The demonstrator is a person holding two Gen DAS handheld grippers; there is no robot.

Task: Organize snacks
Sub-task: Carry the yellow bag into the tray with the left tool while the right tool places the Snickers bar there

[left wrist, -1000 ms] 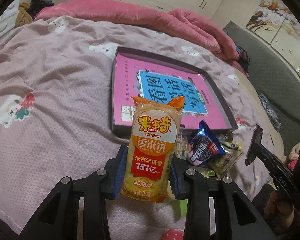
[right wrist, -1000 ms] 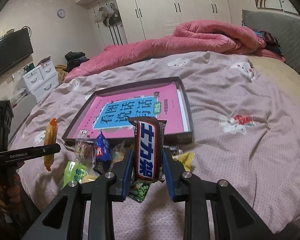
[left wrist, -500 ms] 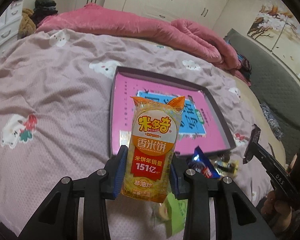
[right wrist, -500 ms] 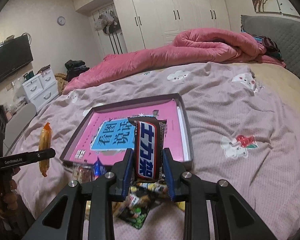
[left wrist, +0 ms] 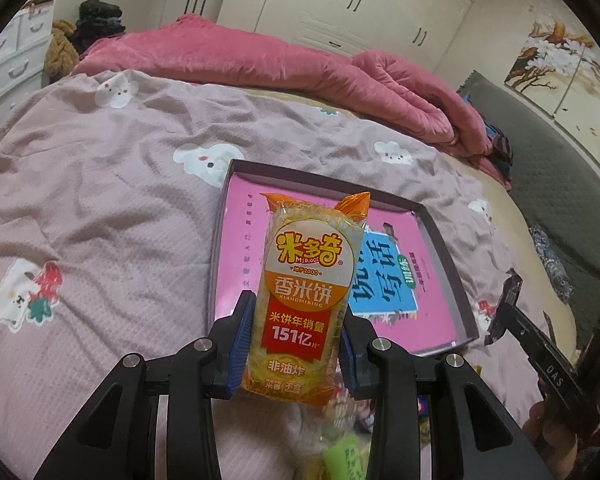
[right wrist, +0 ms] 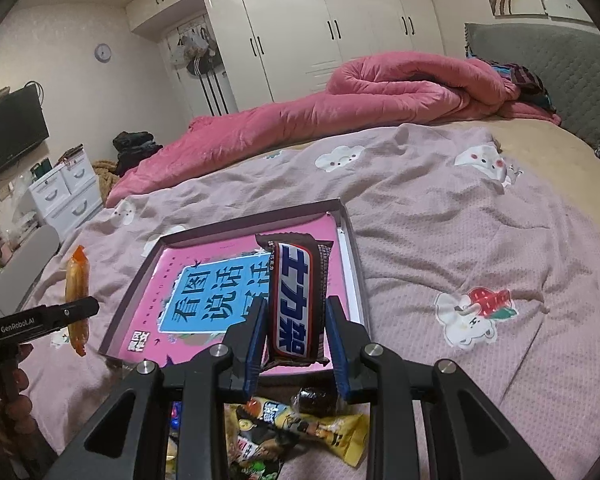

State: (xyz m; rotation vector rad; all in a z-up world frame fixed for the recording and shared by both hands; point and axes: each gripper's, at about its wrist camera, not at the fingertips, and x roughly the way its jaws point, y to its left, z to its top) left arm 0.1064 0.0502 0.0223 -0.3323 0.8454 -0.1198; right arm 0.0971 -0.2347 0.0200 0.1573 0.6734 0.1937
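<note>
Rice cracker pack stands upright, pinched in left claw.

A yellow-orange rice cracker pack and a brown chocolate bar, both held upright above a shallow pink-floored box. More wrapped snacks lie heaped beside its near edge.
</note>
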